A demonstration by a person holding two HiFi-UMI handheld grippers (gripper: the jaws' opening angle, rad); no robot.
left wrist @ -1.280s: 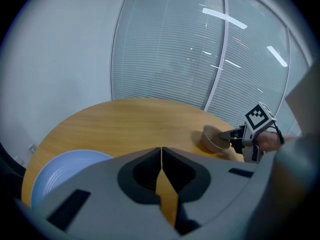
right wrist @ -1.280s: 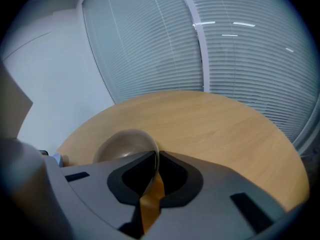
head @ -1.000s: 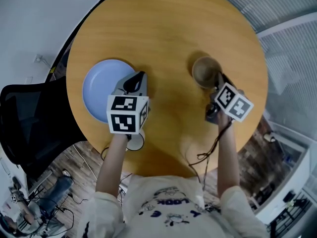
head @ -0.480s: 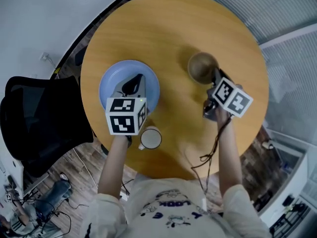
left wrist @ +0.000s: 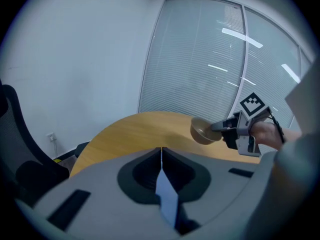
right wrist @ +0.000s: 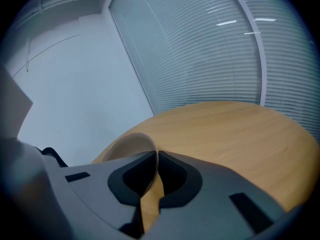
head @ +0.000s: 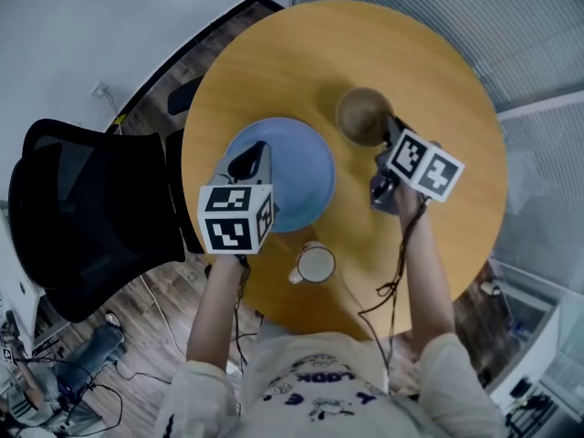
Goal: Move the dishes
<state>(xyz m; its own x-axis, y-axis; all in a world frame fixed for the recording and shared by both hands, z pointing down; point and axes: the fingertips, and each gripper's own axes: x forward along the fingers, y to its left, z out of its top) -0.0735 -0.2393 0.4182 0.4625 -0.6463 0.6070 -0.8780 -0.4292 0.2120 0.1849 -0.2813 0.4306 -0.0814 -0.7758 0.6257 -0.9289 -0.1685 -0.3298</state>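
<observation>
A round wooden table (head: 274, 53) fills the head view, with a black chair (head: 82, 217) off its edge at 9 o'clock and window blinds (left wrist: 200, 59) beyond it. A white mug (head: 317, 265) stands near the table's 6 o'clock edge, just beside the plate at the plate's 5 o'clock and clear of both tools.

The left gripper (head: 248, 158) is clenched on the 8 o'clock rim of the blue plate (head: 297, 176). In its own view, the rim shows as a thin blue sliver (left wrist: 167, 199) pinched between the jaws.

The right gripper (head: 388, 133) grips the tan bowl (head: 362, 115) by its 4 o'clock rim, and its view shows the bowl wall (right wrist: 131, 145) clamped between the jaws. The bowl sits at the plate's 1 o'clock, apart from it.

Each gripper's cube bears black-and-white square markers. The shirt print is too blurred to read.
</observation>
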